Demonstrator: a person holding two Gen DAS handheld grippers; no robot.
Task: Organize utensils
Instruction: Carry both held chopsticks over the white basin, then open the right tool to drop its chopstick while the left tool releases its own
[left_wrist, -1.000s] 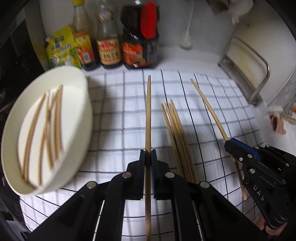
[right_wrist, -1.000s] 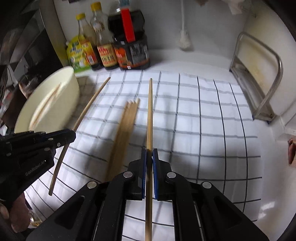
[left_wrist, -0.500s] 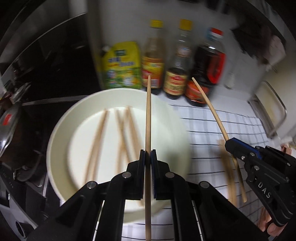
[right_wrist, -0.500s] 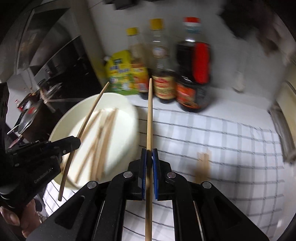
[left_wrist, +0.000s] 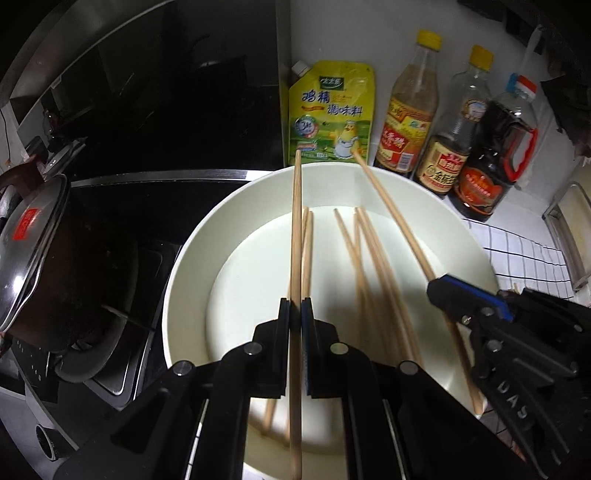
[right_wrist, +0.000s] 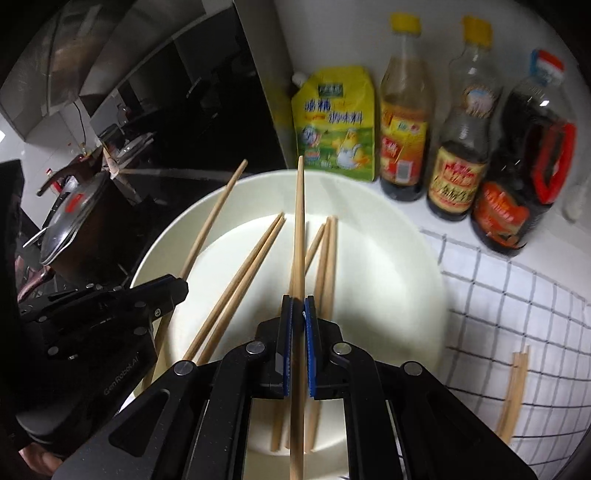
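Note:
A cream-white bowl (left_wrist: 192, 266) (right_wrist: 413, 258) holds several wooden chopsticks (left_wrist: 364, 266) (right_wrist: 236, 280) lying on its bottom. My left gripper (left_wrist: 294, 306) is shut on one chopstick (left_wrist: 295, 229) that points forward over the bowl. My right gripper (right_wrist: 297, 306) is shut on another chopstick (right_wrist: 300, 221), also above the bowl. Each gripper shows in the other's view: the right one (left_wrist: 443, 286) with its chopstick (left_wrist: 391, 206), the left one (right_wrist: 177, 290) with its chopstick (right_wrist: 218, 210). A few more chopsticks (right_wrist: 513, 391) lie on the checked cloth (right_wrist: 509, 295).
Behind the bowl stand a yellow seasoning pouch (left_wrist: 330, 114) and three sauce bottles (left_wrist: 406, 122) (left_wrist: 454, 140) (left_wrist: 495, 162) against the wall. A dark stove with a lidded pot (left_wrist: 33, 254) lies to the left. A metal rack (left_wrist: 569, 229) is at the far right.
Both grippers have swept left from over the checked cloth to above the bowl, each still carrying its chopstick. The bowl now fills the middle of both views.

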